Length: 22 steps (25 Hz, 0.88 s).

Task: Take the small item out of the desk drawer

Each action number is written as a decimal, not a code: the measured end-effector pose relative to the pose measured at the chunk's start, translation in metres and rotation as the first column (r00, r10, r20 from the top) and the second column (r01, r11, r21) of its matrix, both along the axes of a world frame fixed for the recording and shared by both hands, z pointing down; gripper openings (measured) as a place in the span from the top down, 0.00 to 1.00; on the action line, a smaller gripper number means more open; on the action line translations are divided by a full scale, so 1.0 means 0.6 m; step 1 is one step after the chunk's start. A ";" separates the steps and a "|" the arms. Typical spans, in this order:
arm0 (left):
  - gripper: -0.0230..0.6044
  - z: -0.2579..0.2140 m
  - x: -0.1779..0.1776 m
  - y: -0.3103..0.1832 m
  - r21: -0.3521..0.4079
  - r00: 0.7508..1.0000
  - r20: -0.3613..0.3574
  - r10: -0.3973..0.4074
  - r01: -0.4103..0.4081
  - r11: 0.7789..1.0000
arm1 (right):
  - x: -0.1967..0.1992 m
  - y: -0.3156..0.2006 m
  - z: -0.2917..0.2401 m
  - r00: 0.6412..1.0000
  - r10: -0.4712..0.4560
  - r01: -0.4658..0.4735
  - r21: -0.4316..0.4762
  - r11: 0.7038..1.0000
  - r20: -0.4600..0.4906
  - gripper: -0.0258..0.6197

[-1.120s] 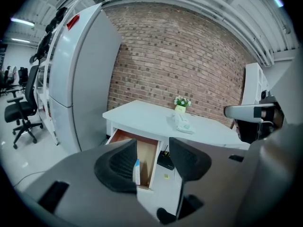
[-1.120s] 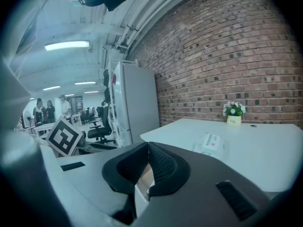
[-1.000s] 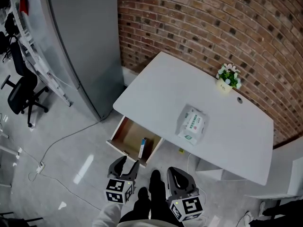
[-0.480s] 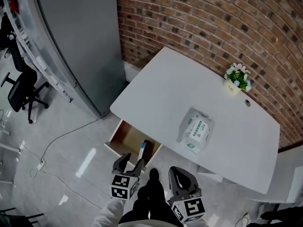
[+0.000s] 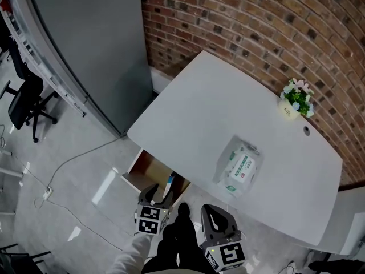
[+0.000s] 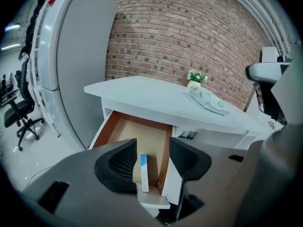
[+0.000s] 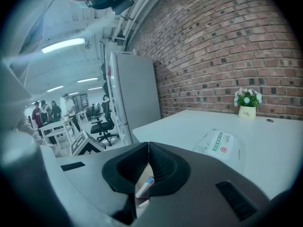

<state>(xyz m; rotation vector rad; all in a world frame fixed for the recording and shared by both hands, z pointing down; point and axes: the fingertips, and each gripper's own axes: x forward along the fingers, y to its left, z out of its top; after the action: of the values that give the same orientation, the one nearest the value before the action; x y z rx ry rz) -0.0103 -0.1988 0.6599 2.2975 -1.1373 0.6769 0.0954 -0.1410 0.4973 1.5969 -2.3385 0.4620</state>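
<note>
Left claw [image 6: 151, 161] hovering wide open, lower centre of frame, above the open drawer [image 6: 127, 134]. Small box [image 6: 143, 172] lying along the drawer's right wall, near its front. Right claw [image 7: 148, 161] sitting closed, empty. Box probably light, stiff card; pinching across its long narrow sides looks best.

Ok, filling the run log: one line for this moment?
drawer open | small box inside, ungrasped | left gripper open, aimed at box | right gripper shut, empty

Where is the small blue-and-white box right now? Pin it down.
The box stands on edge in the open drawer, near its right wall and front, low in the head view, just ahead of the open left claw.
</note>
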 end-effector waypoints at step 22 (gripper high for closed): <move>0.62 0.213 0.030 -0.018 -0.223 0.988 0.144 0.052 -0.019 0.975 | 0.004 -0.046 0.054 0.999 -0.040 0.040 -0.056 0.998 0.001 0.92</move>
<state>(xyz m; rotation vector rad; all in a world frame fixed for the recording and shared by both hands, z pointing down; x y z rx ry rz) 0.0079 -0.2096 0.7877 2.1115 -1.0297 0.9528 0.0975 -0.1688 0.5298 1.5216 -2.3316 0.5136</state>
